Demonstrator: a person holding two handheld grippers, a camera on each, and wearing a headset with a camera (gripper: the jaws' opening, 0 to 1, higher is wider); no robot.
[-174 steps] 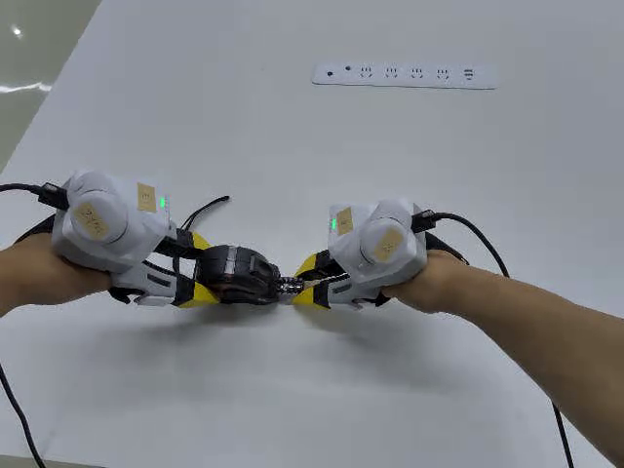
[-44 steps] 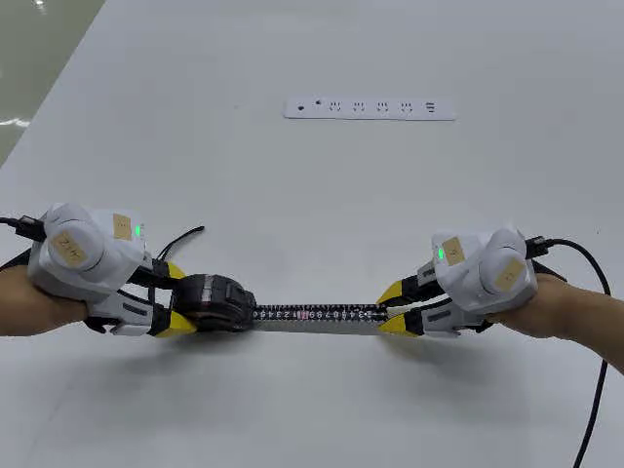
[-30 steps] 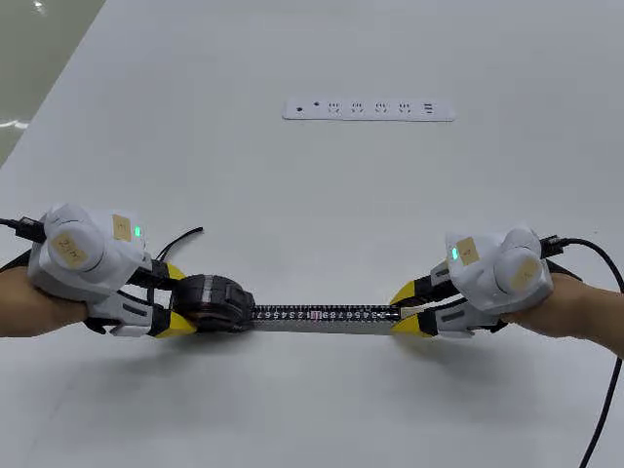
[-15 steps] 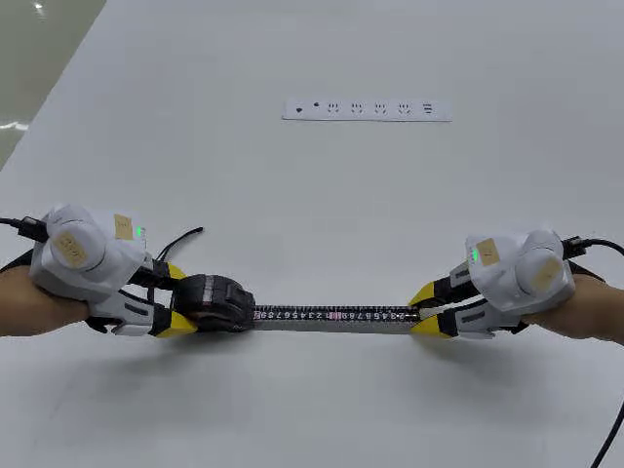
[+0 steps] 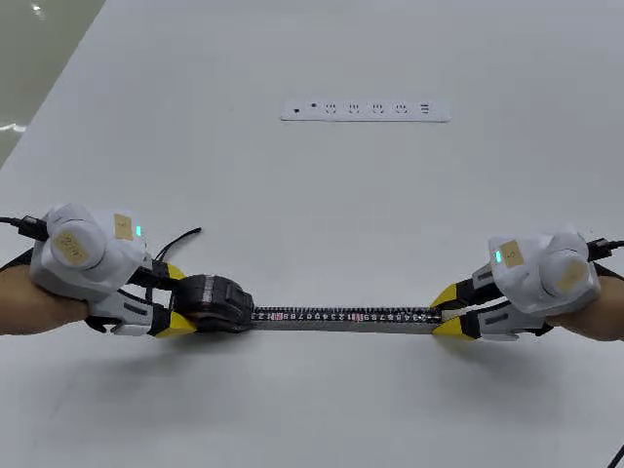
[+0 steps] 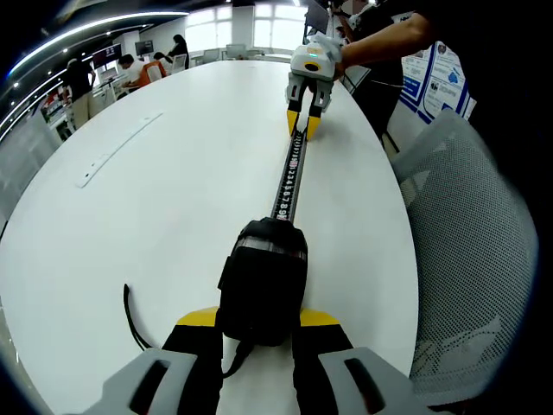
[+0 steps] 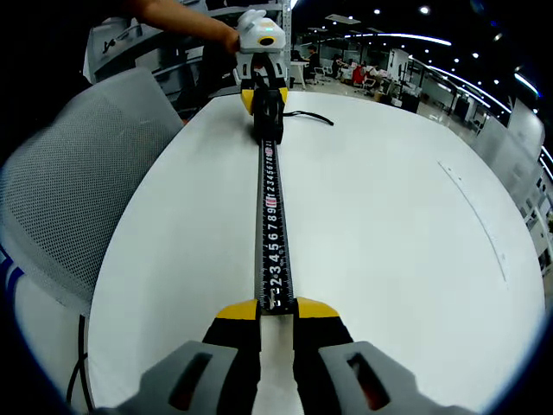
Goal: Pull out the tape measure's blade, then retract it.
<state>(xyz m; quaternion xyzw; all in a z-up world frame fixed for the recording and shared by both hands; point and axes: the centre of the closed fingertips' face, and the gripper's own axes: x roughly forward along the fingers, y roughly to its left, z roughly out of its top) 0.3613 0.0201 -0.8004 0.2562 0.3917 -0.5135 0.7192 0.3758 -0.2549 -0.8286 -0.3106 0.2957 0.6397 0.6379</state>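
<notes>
The left gripper [image 5: 179,298] clamps the tape measure case [image 5: 222,302] on the white table [image 5: 292,214], the right gripper [image 5: 447,312] pinches the blade [image 5: 341,316] by its end; the pull should run straight, level, unhurried

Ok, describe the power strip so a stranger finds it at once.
On the white table, look beyond the stretched-out tape blade, toward the far edge. The power strip lies there by itself: long, flat, white, with a row of sockets along it.
</notes>
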